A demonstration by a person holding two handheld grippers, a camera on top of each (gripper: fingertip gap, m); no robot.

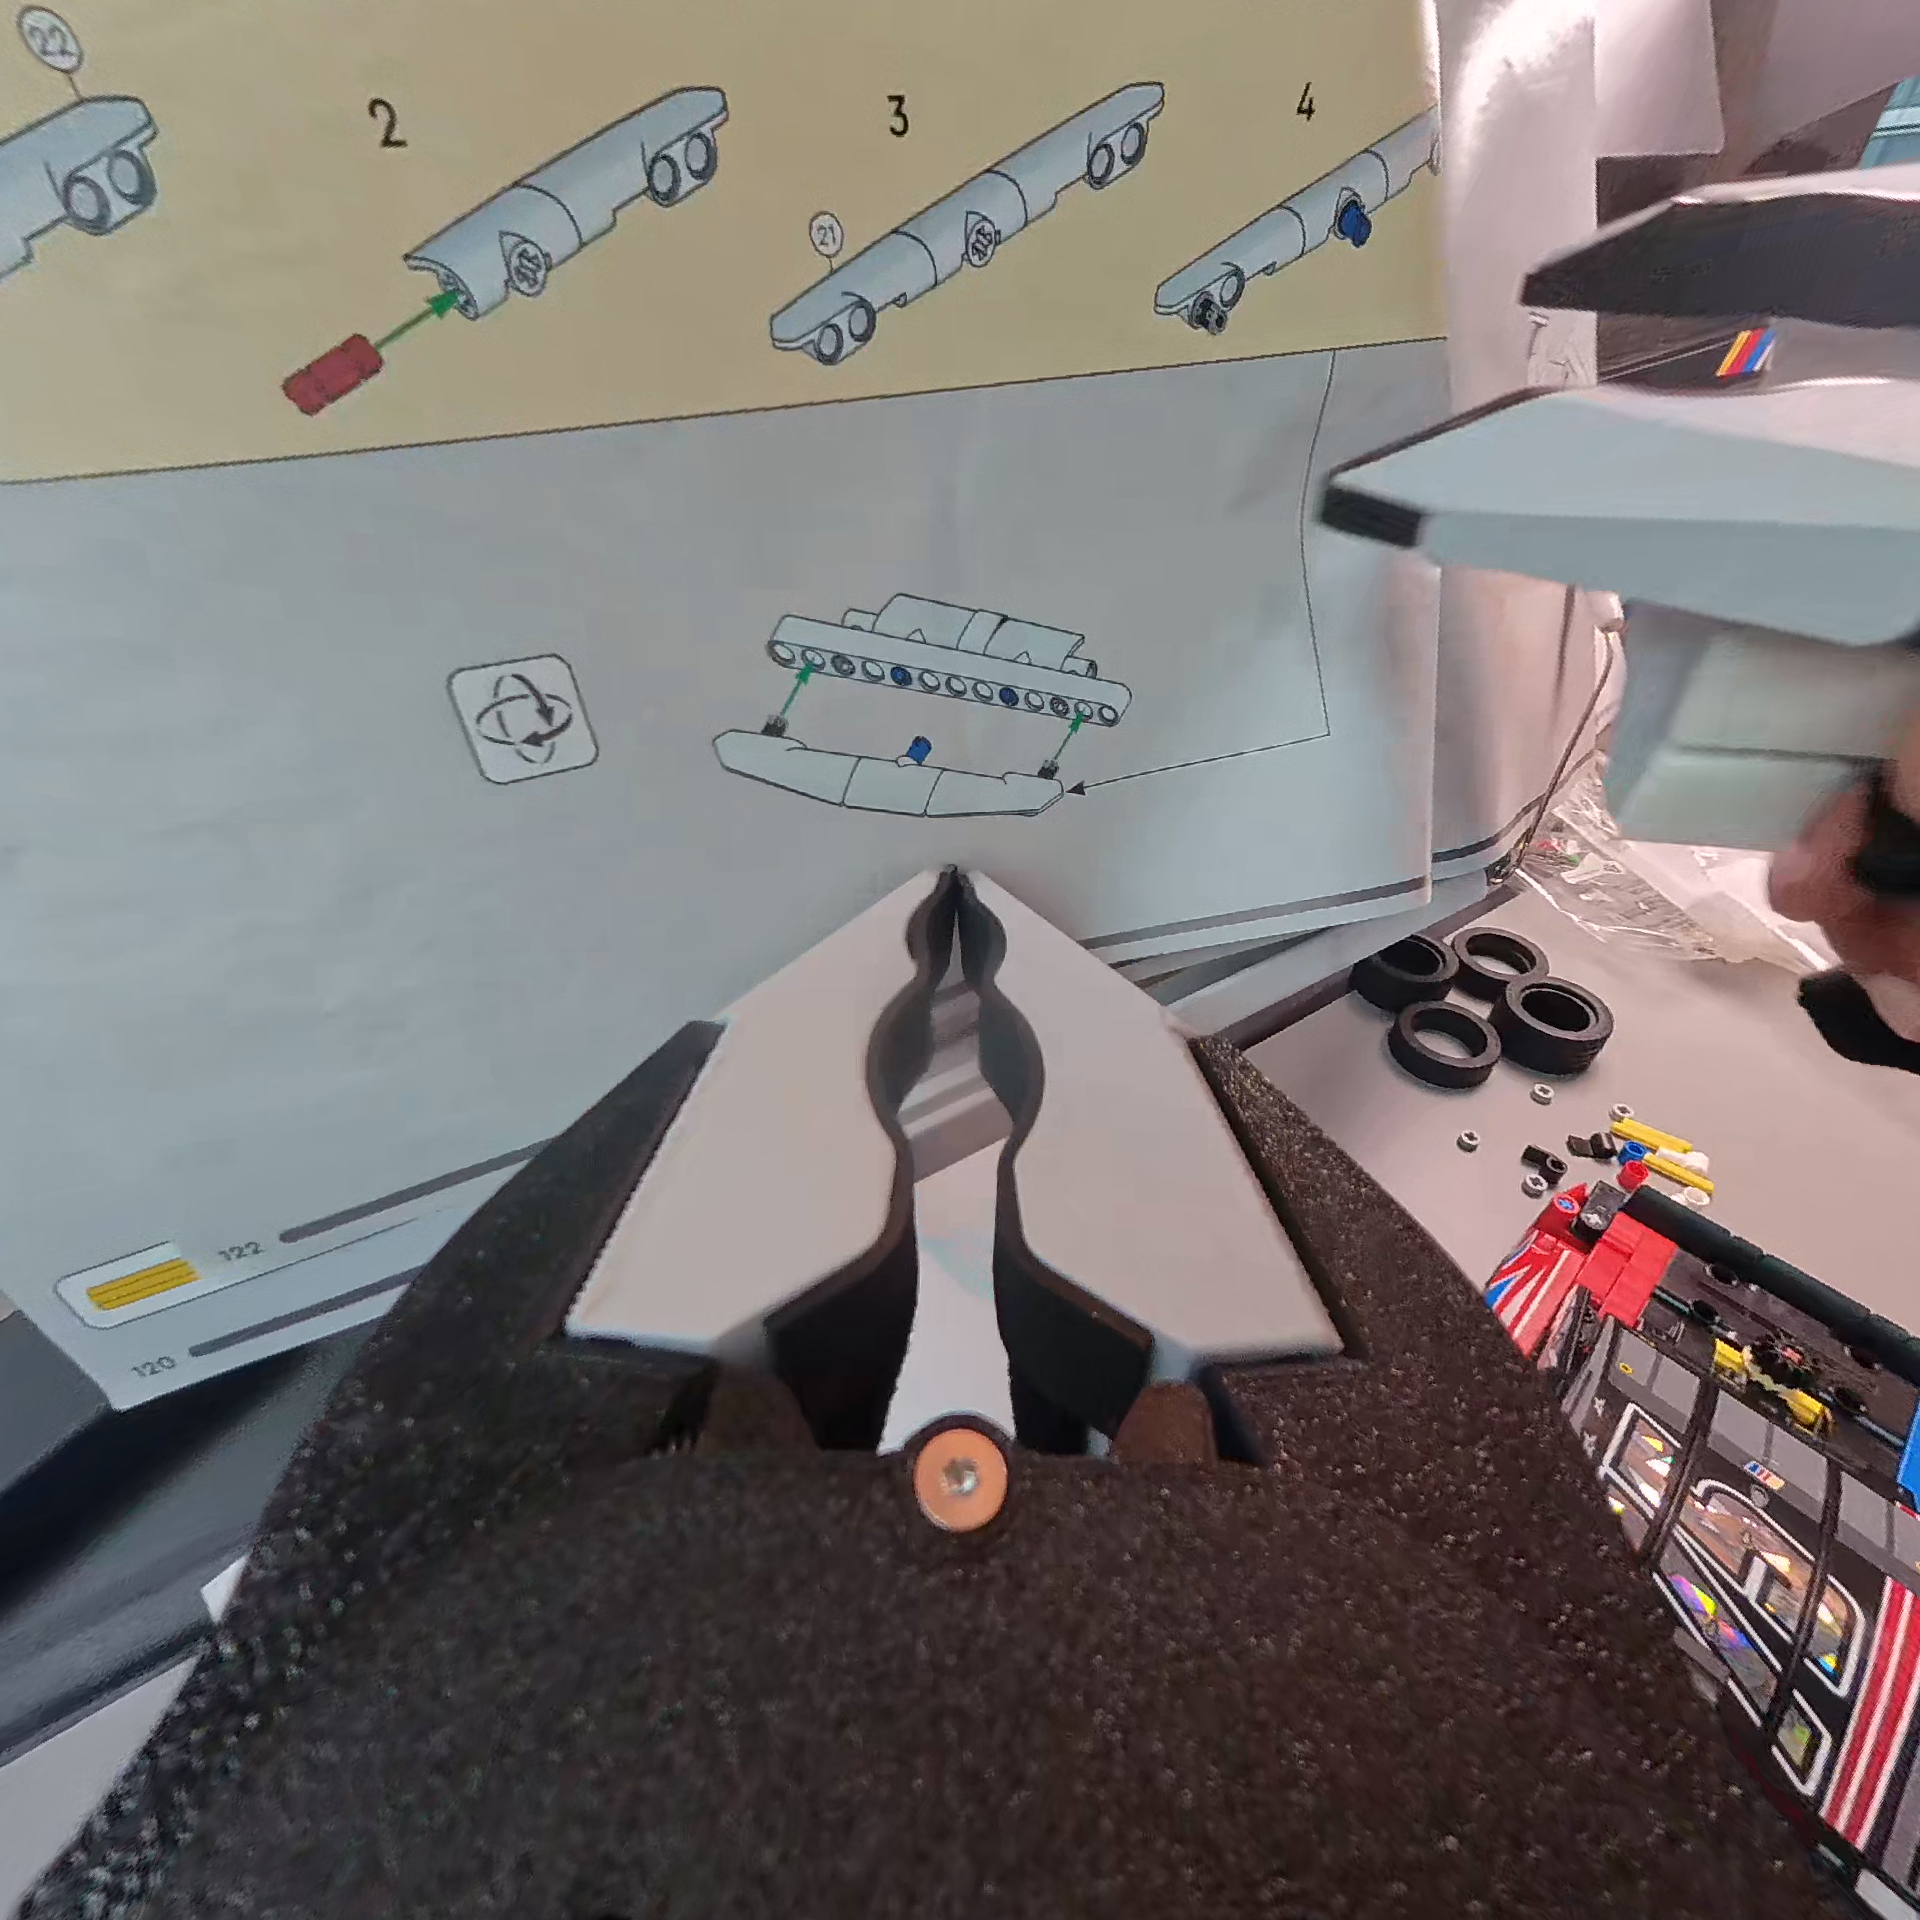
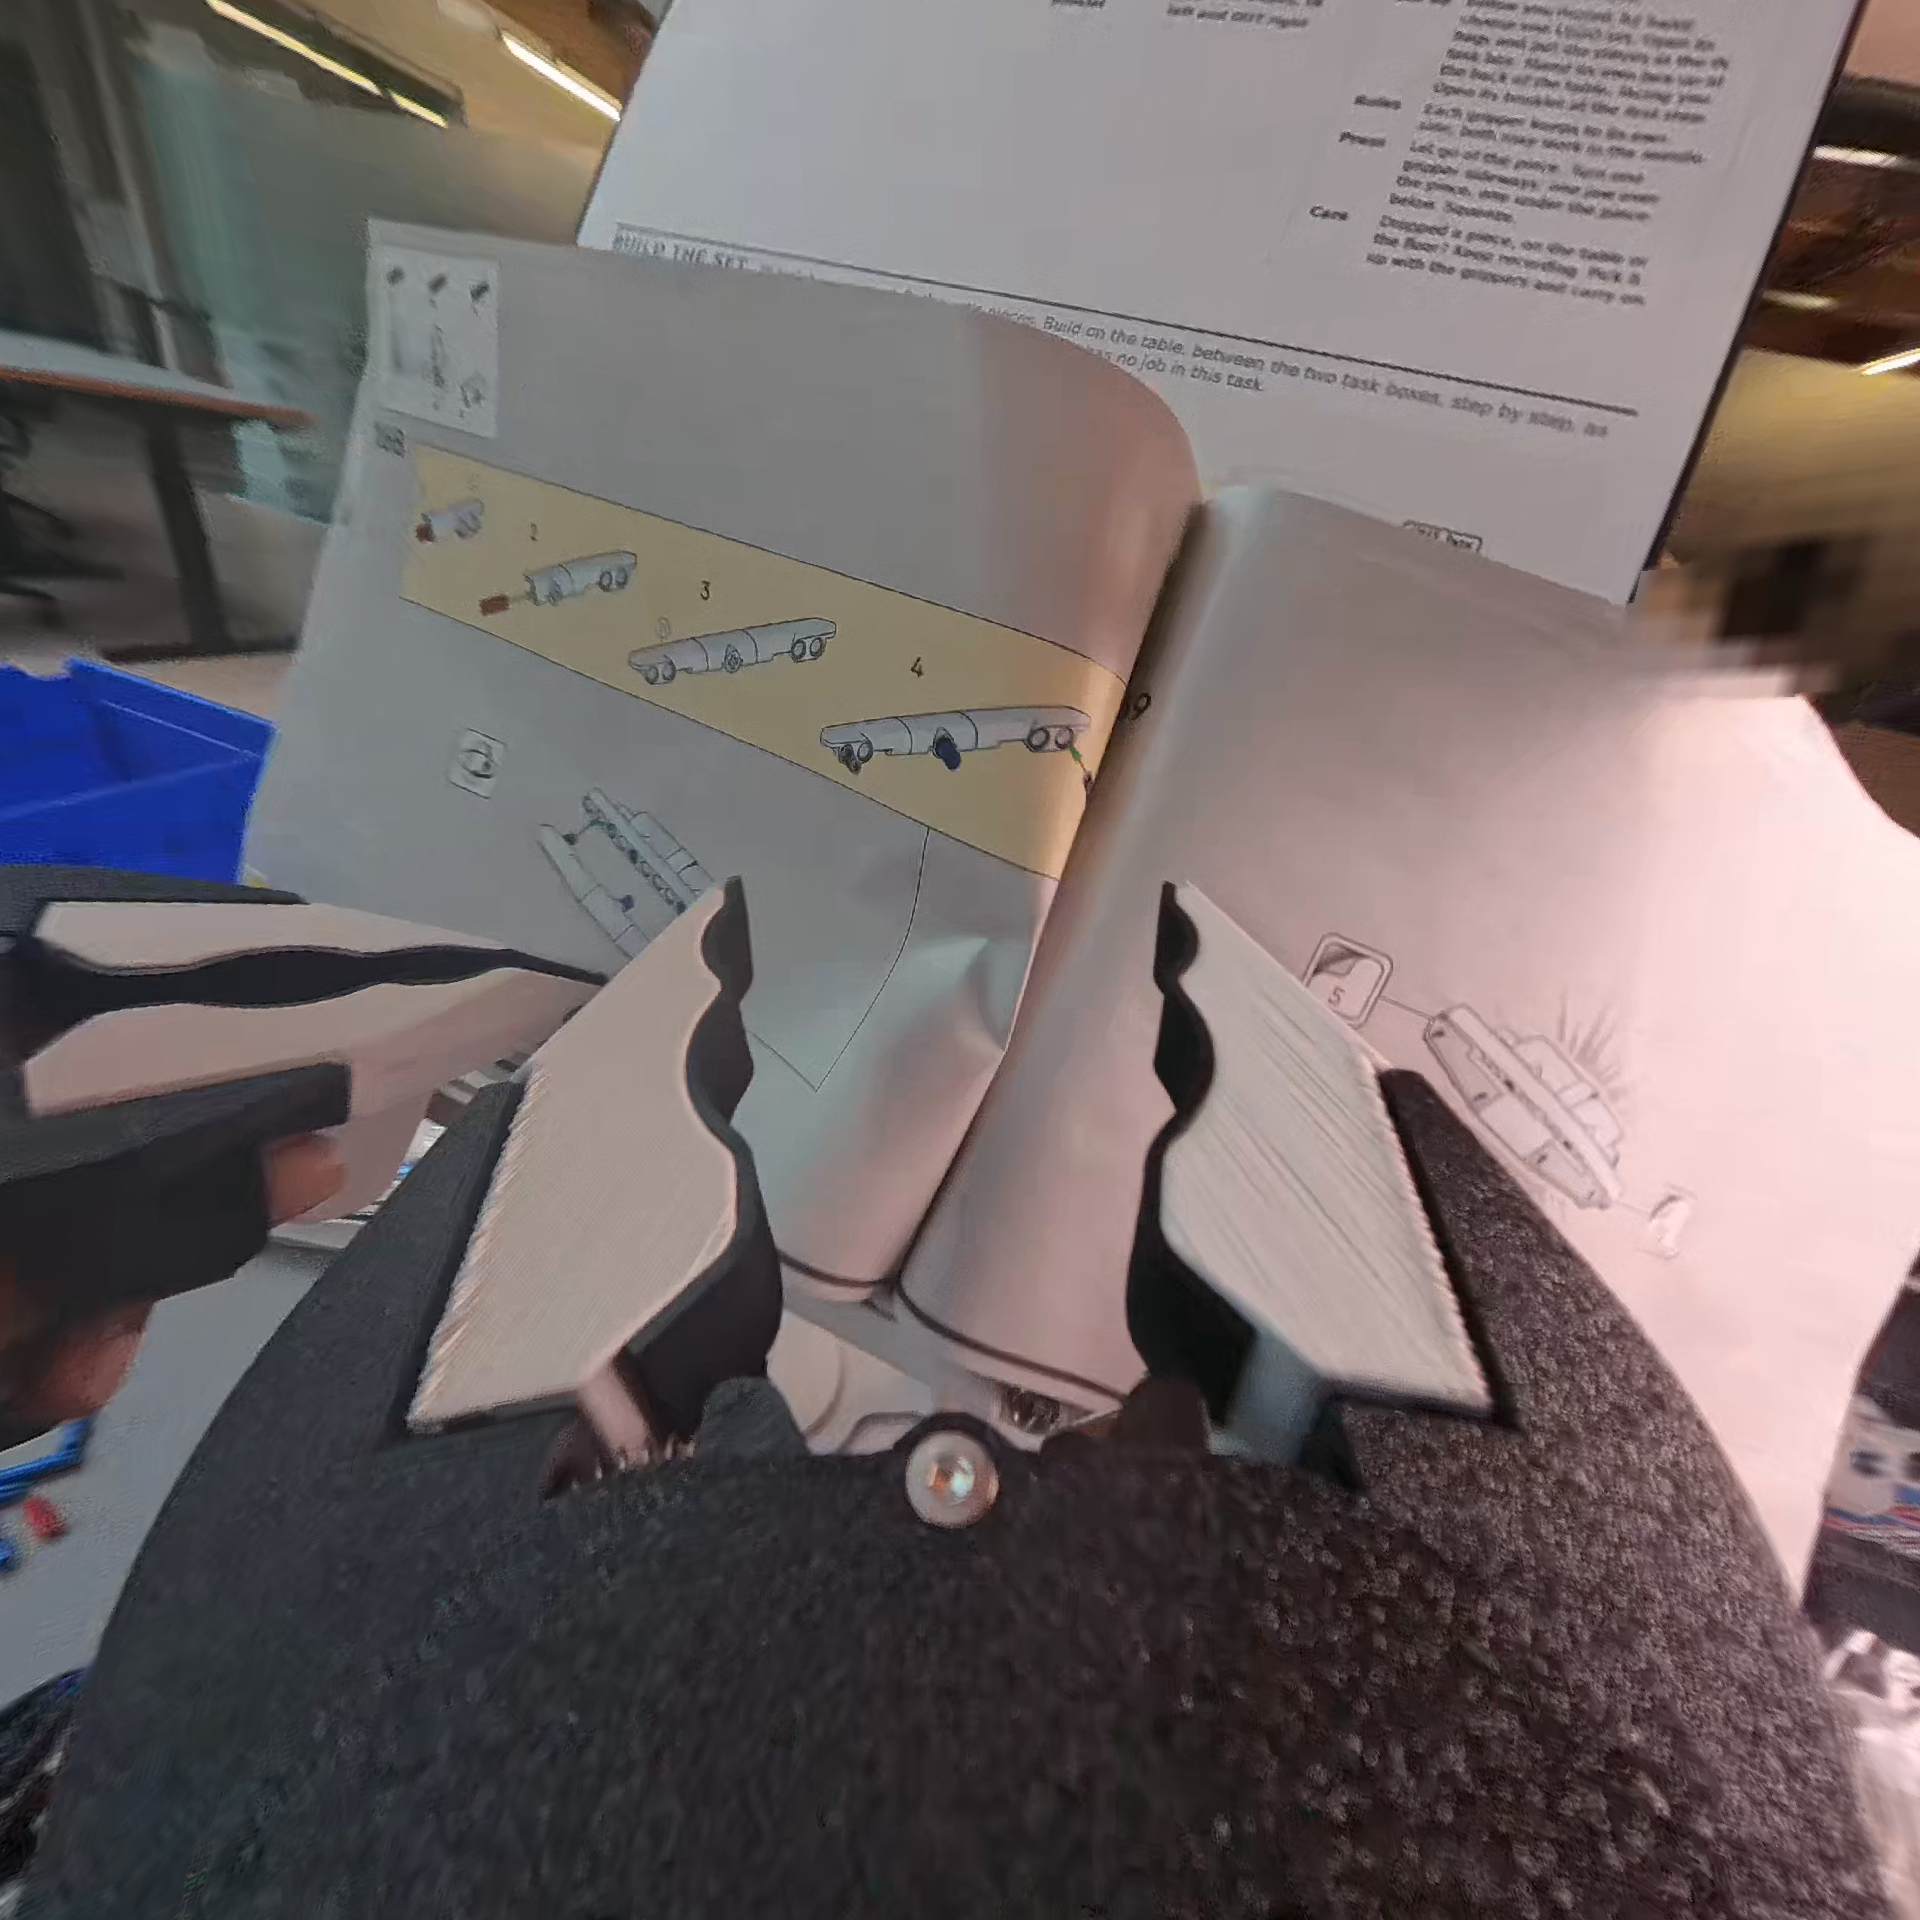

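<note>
- Instruction booklet (image 2: 727,883) is standing open and propped nearly upright on the bench (image 1: 1714,1039); the left page shows a yellow band of numbered build drawings, and the right page (image 2: 1507,883) is curling forward.
- Left tool (image 1: 951,883) is pressing its tips against the lower part of the left page (image 1: 520,623); its jaws are closed tip to tip. Whether any paper is pinched between them cannot be told.
- Right tool (image 2: 951,904) is sitting with its jaws spread wide apart, one on either side of the booklet's centre fold, gripping nothing; the fold is running down between the two fingers (image 2: 623,1143).
- In the left wrist view the right tool (image 1: 1662,499) is appearing at the page's right edge, motion-blurred, with a person's hand (image 1: 1849,883) behind it.
- In the right wrist view the left tool (image 2: 260,987) is lying low at the left, tips on the left page.
- A printed text sheet (image 2: 1143,156) is standing behind the booklet.
- Four black rubber tyres (image 1: 1481,1003) are clustering on the bench just right of the booklet.
- Small loose building pieces (image 1: 1621,1153), yellow, black, blue and grey, are lying near the tyres.
- A partly built brick vehicle (image 1: 1714,1455), black and red with striped stickers, is sitting at the lower right.
- A blue bin (image 2: 114,769) is standing left of the booklet.
- Crumpled clear plastic bags (image 1: 1621,873) are lying behind the tyres.
</note>
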